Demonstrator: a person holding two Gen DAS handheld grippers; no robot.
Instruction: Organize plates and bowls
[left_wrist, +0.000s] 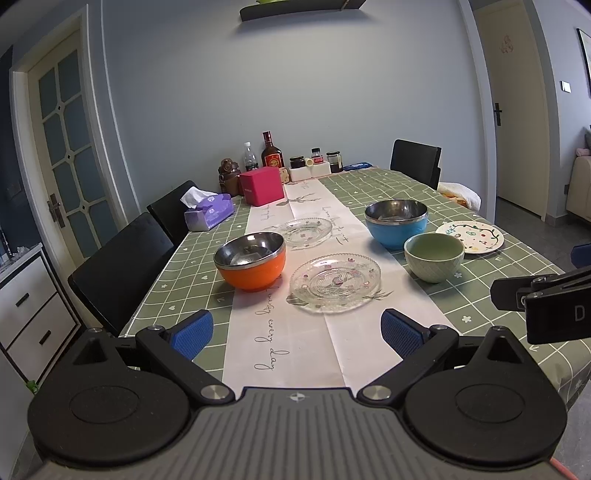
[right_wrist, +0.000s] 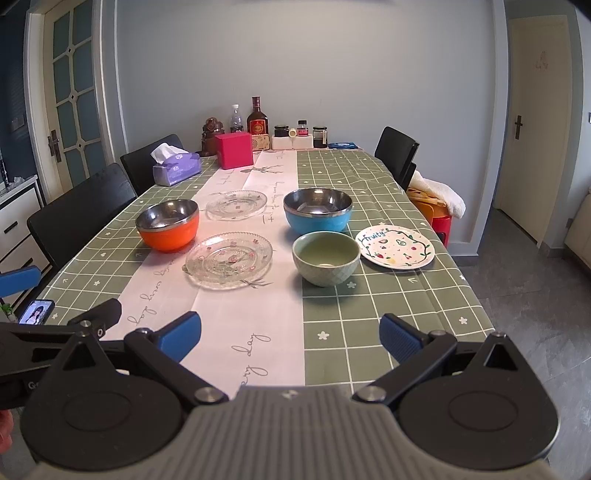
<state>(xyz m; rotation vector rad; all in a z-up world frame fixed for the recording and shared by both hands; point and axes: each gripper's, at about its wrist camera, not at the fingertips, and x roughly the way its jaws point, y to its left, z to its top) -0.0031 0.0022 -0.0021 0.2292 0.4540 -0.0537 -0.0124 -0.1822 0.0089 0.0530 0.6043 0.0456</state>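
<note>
On the table stand an orange steel-lined bowl (left_wrist: 251, 264) (right_wrist: 168, 224), a blue steel-lined bowl (left_wrist: 396, 221) (right_wrist: 317, 215) and a green ceramic bowl (left_wrist: 434, 256) (right_wrist: 325, 257). Two clear glass plates lie on the runner, one near (left_wrist: 335, 281) (right_wrist: 229, 259) and one farther back (left_wrist: 304, 232) (right_wrist: 236, 204). A white fruit-patterned plate (left_wrist: 470, 236) (right_wrist: 395, 246) lies right of the green bowl. My left gripper (left_wrist: 297, 334) is open and empty above the near table edge. My right gripper (right_wrist: 290, 334) is open and empty, also short of the dishes.
A purple tissue box (left_wrist: 208, 214) (right_wrist: 176, 168), a pink box (left_wrist: 261, 184) (right_wrist: 234, 149) and bottles and jars (left_wrist: 272, 151) (right_wrist: 257, 122) stand at the far end. Black chairs (left_wrist: 122, 273) (right_wrist: 79, 214) line the left side. A phone (right_wrist: 36, 312) lies at the near left corner.
</note>
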